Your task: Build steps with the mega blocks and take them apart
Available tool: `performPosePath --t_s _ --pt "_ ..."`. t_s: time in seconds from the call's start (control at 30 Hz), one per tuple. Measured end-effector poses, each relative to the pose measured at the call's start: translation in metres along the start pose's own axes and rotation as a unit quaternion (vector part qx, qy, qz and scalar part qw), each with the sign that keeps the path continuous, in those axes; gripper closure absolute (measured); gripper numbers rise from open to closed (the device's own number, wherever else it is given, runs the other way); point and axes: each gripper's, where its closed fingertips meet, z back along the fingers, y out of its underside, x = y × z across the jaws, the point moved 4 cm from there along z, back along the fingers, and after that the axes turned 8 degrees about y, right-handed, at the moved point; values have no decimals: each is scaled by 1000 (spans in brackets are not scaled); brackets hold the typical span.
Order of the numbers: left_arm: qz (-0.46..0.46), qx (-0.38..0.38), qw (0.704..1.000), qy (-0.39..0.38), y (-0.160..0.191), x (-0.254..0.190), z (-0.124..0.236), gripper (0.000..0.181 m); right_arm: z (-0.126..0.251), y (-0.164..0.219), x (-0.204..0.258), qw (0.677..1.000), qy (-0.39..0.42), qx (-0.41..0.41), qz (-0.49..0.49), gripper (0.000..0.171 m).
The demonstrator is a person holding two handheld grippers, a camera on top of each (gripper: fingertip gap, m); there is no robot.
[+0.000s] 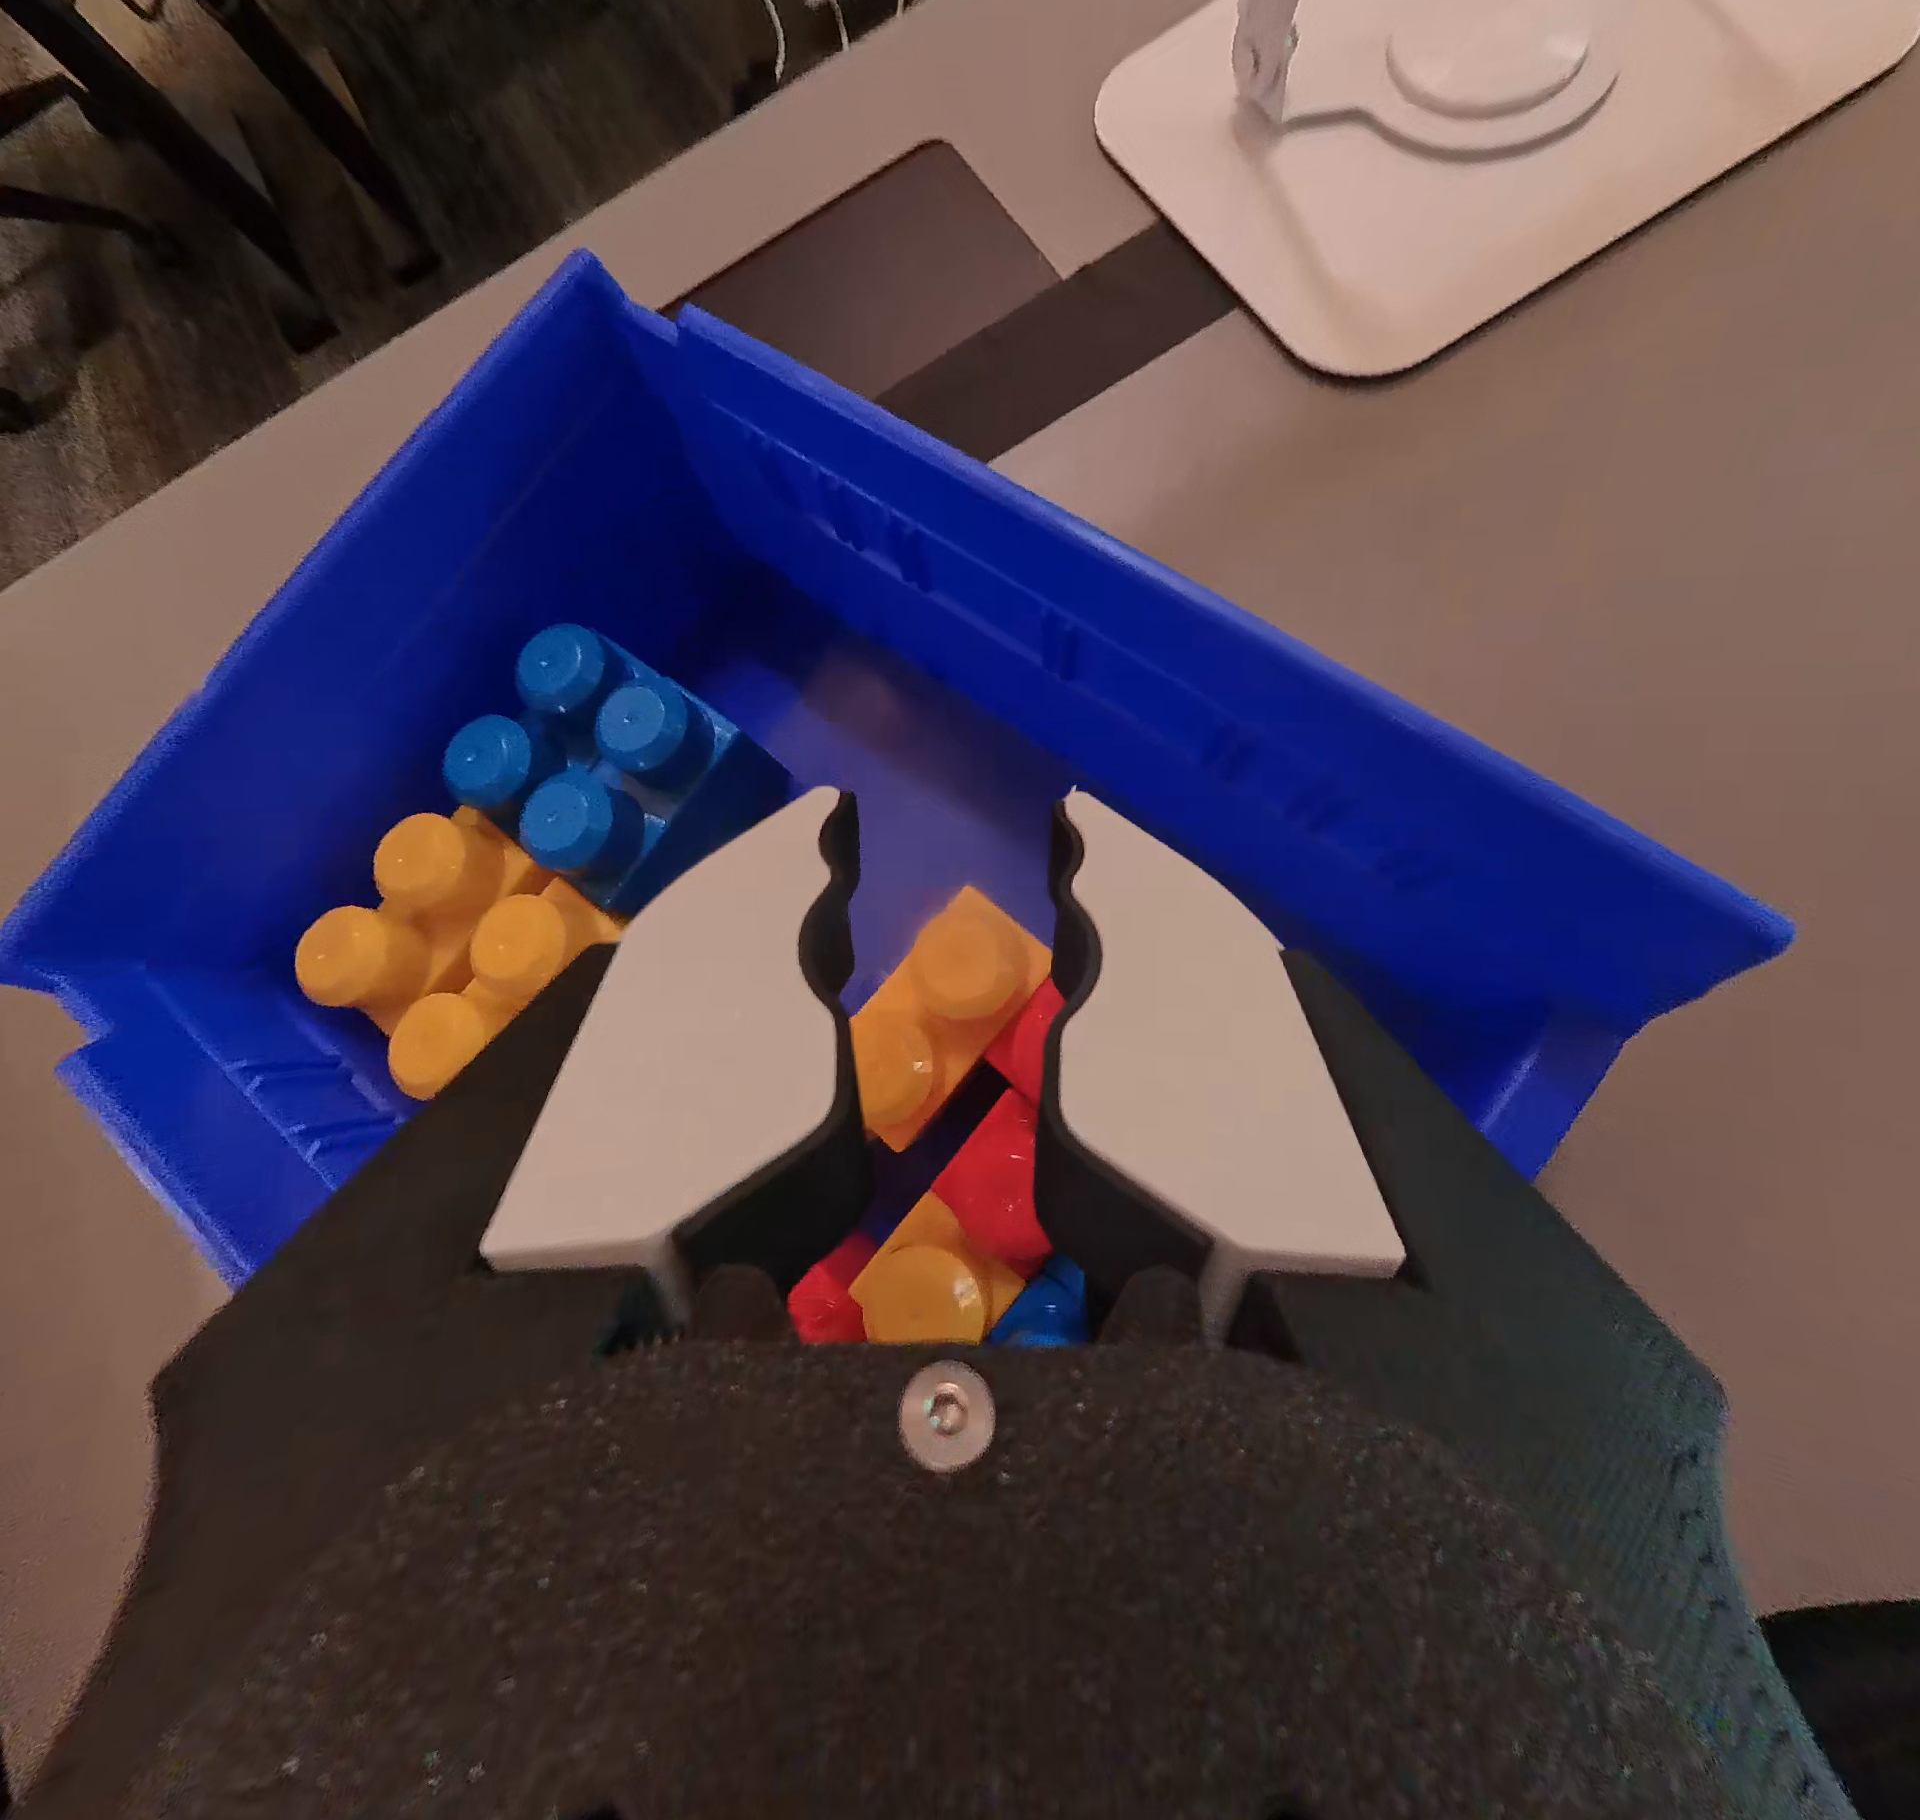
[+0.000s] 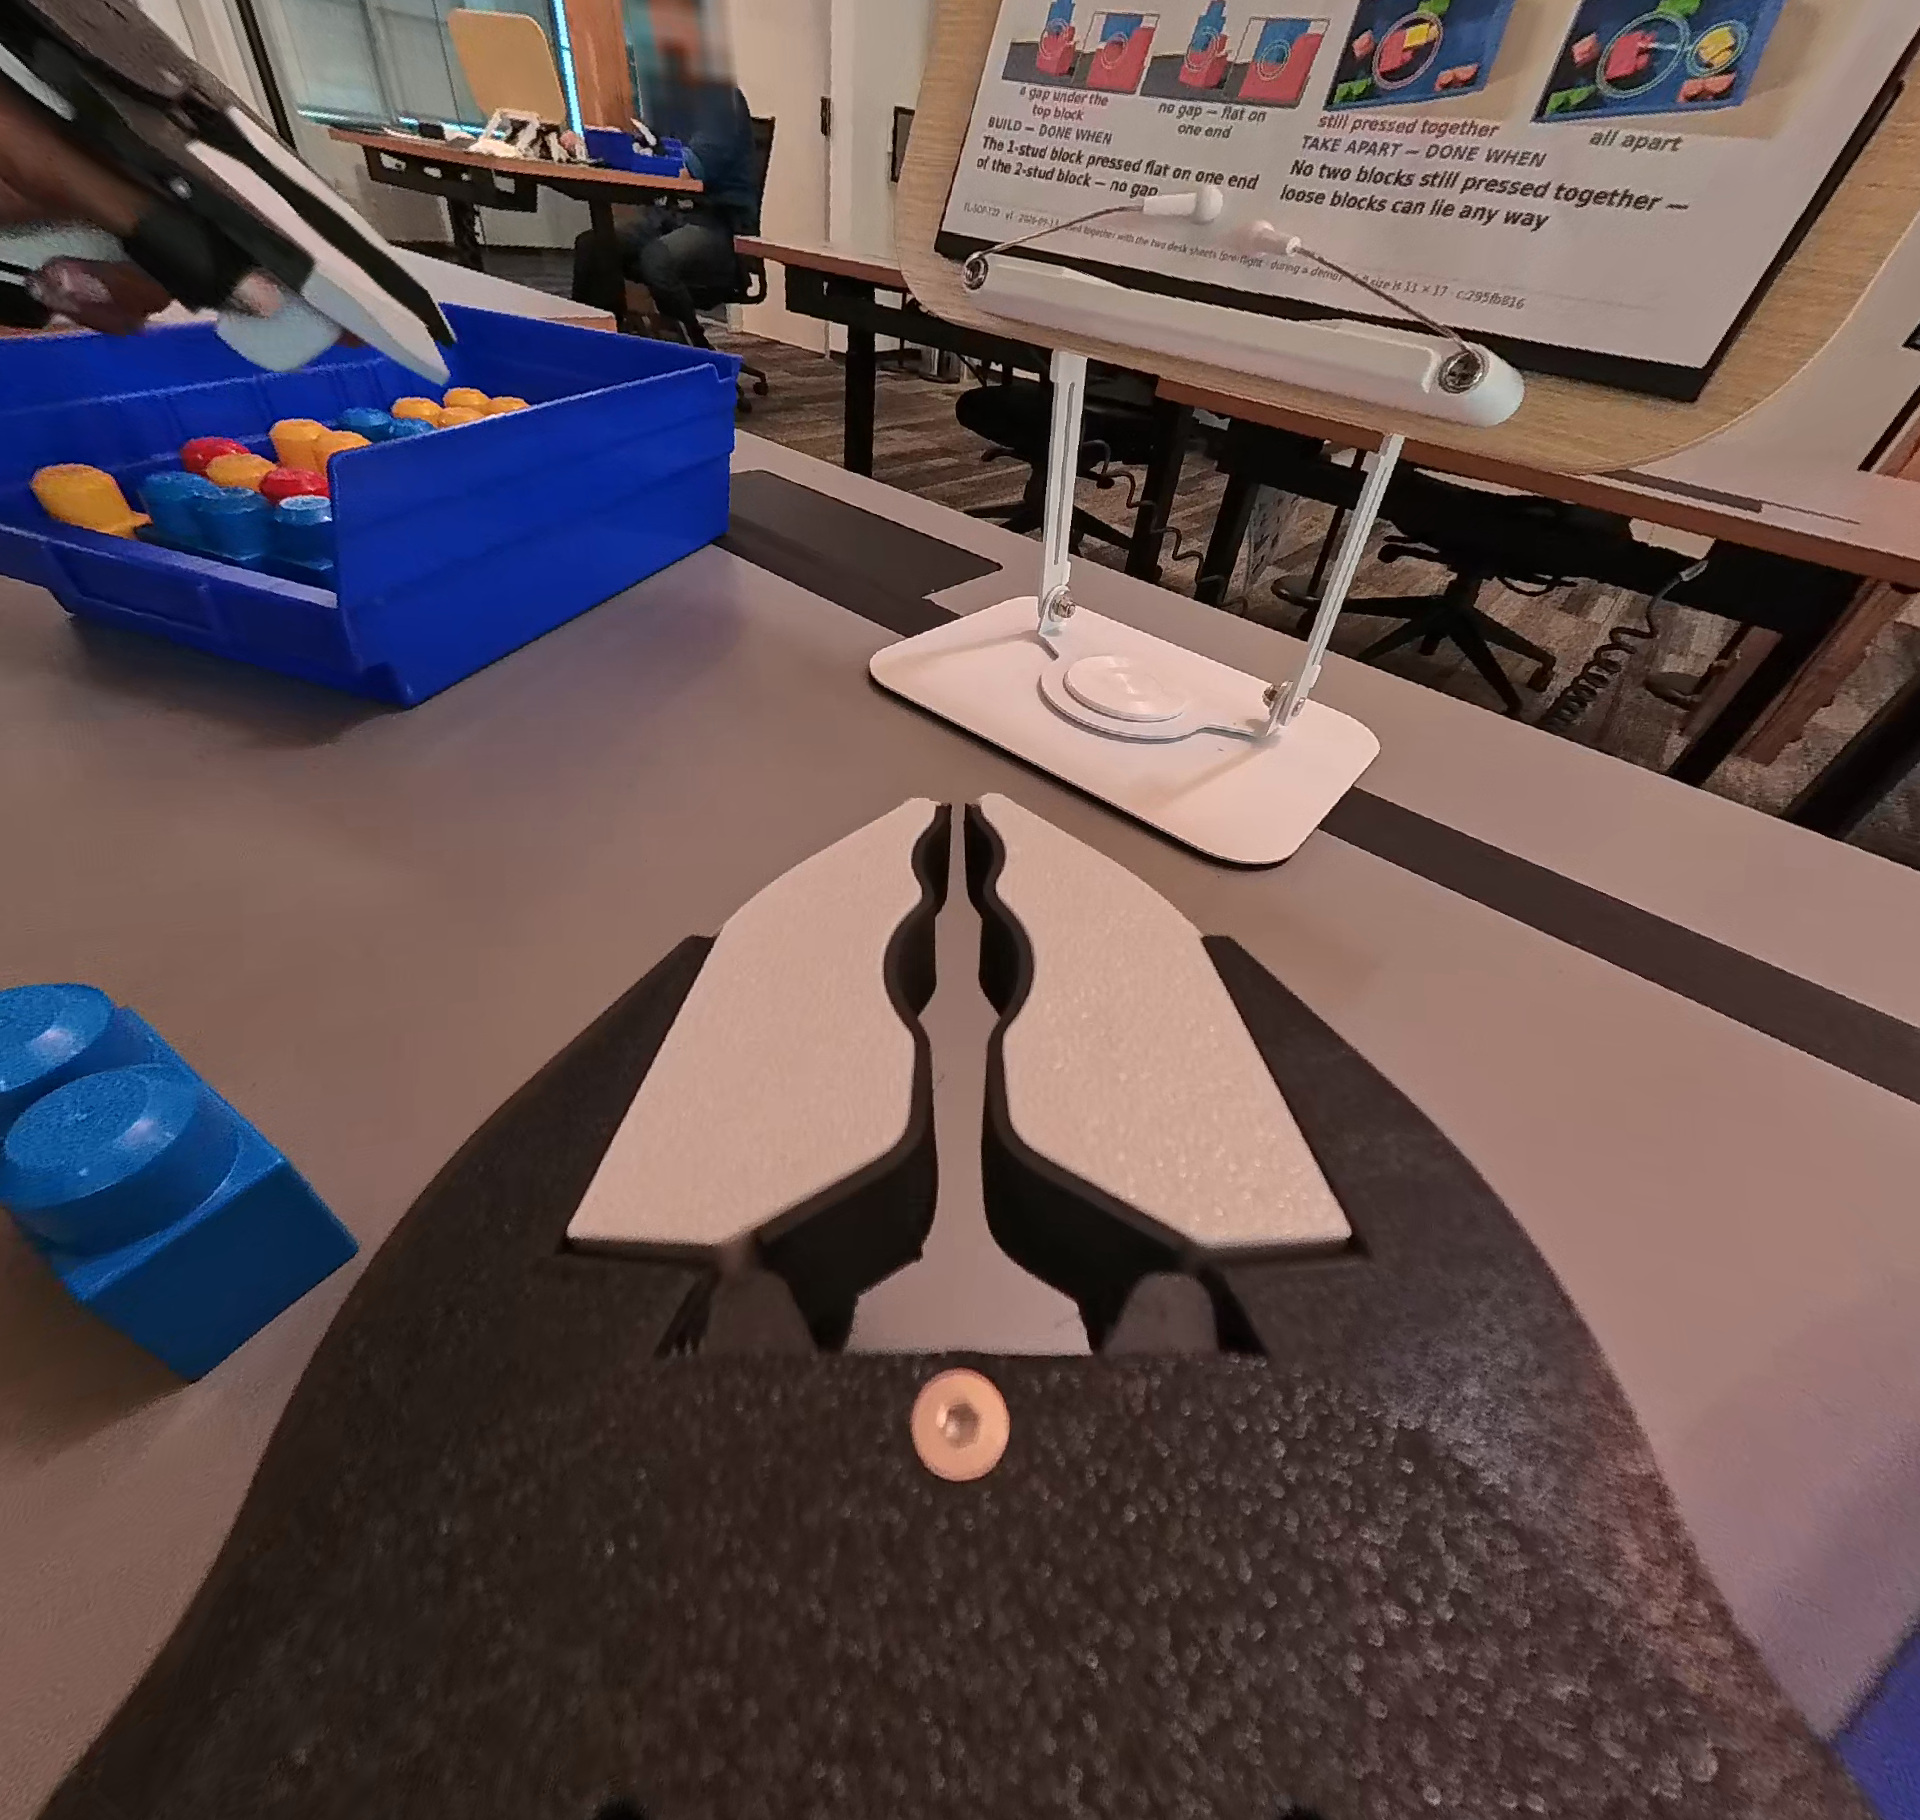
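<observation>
A blue bin (image 1: 343,565) is seen on a grey table (image 1: 1455,627), filled with blue, yellow and red blocks (image 1: 956,1001); a blue block (image 2: 135,1178) is shown loose; white pads are borne by black grippers (image 2: 957,814)

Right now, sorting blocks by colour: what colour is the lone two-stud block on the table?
Blue, clearest in right wrist view.

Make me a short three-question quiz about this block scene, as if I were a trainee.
1. True or false: the left gripper is over the bin.
2. The right gripper's fingers are: A) wide apart B) nearly together, holding nothing C) clamped on a block.
3. What colour is the block on the table beside the right gripper?

Key: 1 true; 2 B; 3 blue.
</observation>
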Motion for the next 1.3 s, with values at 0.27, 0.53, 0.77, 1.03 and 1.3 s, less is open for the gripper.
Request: performPosePath --t_s 0.27,0.53,0.77,1.03,1.3 --pt "-9 78 997 8 10 3 -23 144 0 1 1 1000 -2 2 0 169" --pt "-2 119 993 15 17 4 -34 144 0 1 1 1000 -4 2 -1 169" --pt "21 167 986 15 33 8 -35 144 -1 1 2 1000 -7 5 -2 169" --pt "9 191 981 20 39 6 -35 156 -1 2 2 1000 -8 8 -2 169" --pt "14 109 994 2 11 12 -20 181 -1 2 2 1000 -8 8 -4 170"
